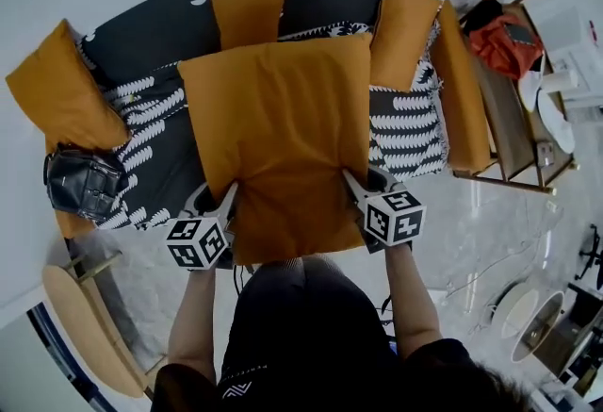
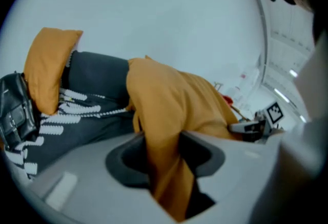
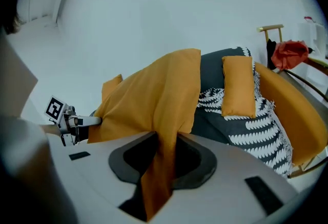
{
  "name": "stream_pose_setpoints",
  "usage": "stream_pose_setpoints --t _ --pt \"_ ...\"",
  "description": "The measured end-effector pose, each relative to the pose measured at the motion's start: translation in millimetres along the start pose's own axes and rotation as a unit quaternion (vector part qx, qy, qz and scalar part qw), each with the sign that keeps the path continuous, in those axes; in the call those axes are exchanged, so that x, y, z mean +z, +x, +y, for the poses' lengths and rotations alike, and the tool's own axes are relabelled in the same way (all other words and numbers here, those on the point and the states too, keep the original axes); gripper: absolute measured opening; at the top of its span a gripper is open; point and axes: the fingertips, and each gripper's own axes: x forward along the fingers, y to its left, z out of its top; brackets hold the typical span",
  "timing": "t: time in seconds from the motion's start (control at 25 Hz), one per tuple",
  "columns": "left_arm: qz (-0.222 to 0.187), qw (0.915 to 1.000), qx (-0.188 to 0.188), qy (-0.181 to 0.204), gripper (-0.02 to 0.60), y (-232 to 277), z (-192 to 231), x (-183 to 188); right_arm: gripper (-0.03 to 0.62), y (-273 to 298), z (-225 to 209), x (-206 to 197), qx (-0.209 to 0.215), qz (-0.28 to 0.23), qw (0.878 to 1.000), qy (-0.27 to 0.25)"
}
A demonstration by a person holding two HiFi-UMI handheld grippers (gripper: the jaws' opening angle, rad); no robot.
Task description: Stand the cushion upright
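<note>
**Both grippers clamped on the big orange cushion, tilting it up over the sofa**

The left gripper and the right gripper each have their jaws pinched on a fold of fabric at a near corner of the large orange cushion. The cushion slopes away over the sofa, in front of two small back cushions. I cannot tell whether its far edge touches the seat. The step probably goes best with both corners kept level. Pivot on the far edge and lean the cushion against the backrest before letting go, since thin cloth may slip.
</note>
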Motion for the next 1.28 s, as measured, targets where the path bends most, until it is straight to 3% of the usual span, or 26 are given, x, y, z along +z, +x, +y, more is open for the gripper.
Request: stream_pose_setpoints --t 0.56,0.8,1.28 --pt "-0.099 0.9927 0.069 -0.005 0.184 -66 41 68 0.092 22 72 80 0.055 -0.026 0.996 -0.06" --pt "-0.131 0.9871 0.092 -0.004 0.183 -90 83 94 0.091 51 116 110 0.072 -0.036 0.993 -0.085" --pt "-0.158 0.9833 0.09 0.003 0.179 -109 193 178 0.091 136 198 187 0.067 -0.067 0.991 -0.091"
